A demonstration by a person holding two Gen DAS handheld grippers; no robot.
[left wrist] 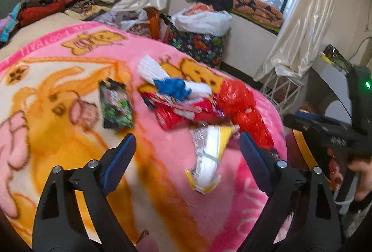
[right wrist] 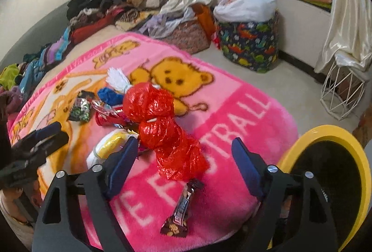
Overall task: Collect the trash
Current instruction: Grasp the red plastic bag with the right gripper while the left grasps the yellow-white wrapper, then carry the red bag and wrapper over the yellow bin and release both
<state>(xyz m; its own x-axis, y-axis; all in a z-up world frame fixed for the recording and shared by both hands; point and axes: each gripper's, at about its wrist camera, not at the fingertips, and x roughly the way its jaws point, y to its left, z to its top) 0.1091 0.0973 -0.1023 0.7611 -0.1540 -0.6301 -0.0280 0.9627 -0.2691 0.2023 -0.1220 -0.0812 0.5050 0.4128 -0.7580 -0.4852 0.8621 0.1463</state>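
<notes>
So we've got two grippers over a bed with a pink bear blanket, and the trash is piled on it. Counting what we can: one red crinkly plastic bag, one brown candy bar wrapper, one yellow-and-white snack wrapper, one dark green-patterned packet, a red wrapper or two (too blurry to separate), plus one blue scrap and one white scrap.

The left gripper has its jaws apart, nothing clamped, with the yellow-and-white wrapper lying between the fingers, long axis running near-to-far. The right gripper is also apart and empty, over the near end of the red bag, whose long axis runs from far left to near right. The candy bar wrapper sits just nearer, tilted slightly right at its far end.

One yellow-rimmed bin stands at near right, beside the bed.
</notes>
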